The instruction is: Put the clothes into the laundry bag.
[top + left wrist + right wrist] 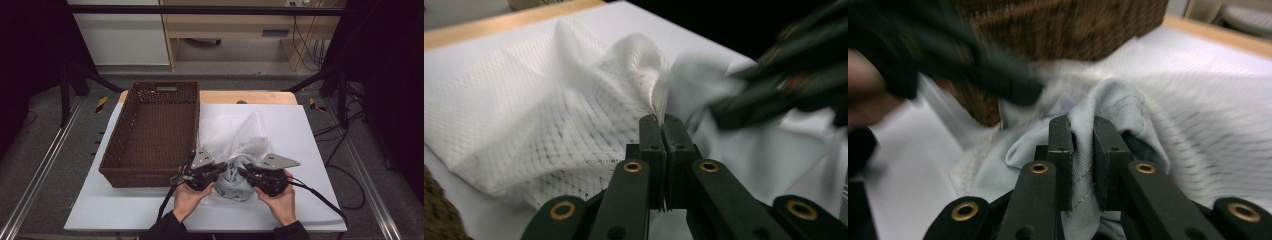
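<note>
flanking the grey garment [235,181], both jaws clamp cloth, left on mesh bag [549,115], wicker basket [155,130] beside.

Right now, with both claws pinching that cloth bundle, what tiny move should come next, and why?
Probably a small lift, then a drift toward the wicker basket. The left claw is shut on the white mesh bag, and the right claw grips the grey garment beside it, with the basket standing open just to their left.
</note>
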